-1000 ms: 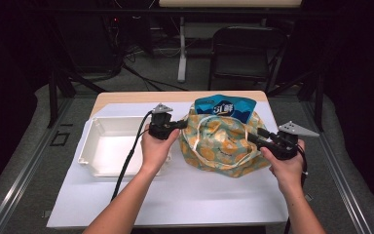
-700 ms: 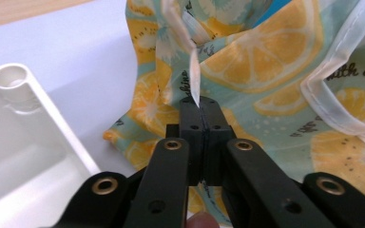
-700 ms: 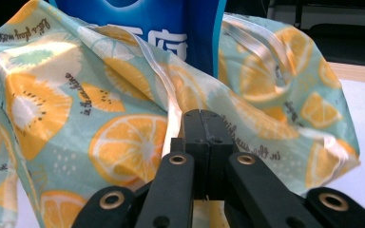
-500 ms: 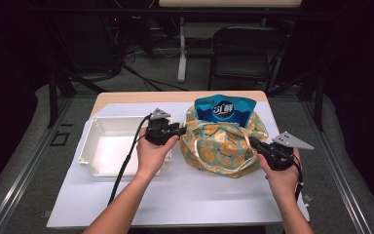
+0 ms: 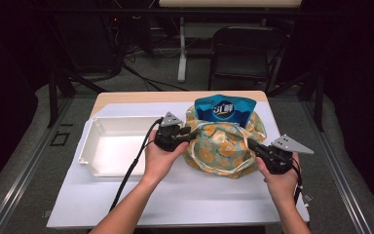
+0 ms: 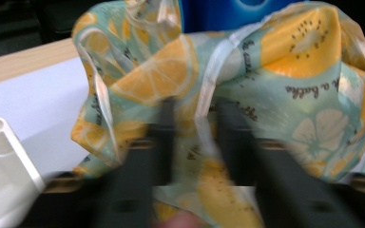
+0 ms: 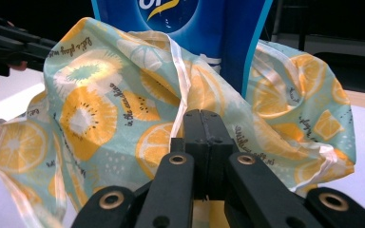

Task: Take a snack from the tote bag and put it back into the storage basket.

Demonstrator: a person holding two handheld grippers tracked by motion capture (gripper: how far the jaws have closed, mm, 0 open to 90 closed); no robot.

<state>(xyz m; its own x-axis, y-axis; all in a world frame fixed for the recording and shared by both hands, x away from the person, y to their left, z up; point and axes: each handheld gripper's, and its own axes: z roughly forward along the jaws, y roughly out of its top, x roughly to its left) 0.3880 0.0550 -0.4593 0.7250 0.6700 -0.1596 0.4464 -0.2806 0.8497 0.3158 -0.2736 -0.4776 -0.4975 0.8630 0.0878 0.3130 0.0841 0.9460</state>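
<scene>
- Jaws: right gripper (image 7: 203, 124) clamped tight on fruit-print bag (image 5: 224, 148) cloth; left gripper (image 6: 196, 118) has just been closing, cloth between jaws, grip unclear (blur).
- Vs 1 s ago we've both hands further apart; bag stays mid-table beside white tray (image 5: 114, 146), blue pouch (image 5: 224, 108) inside.
- Mouth prob stretching open.

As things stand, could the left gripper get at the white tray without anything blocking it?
Probably yes. The left gripper sits at the fruit-print bag, its jaws astride a fold of the cloth, and the white tray lies right beside that hand with nothing between; it would first need to let go of the cloth.
</scene>
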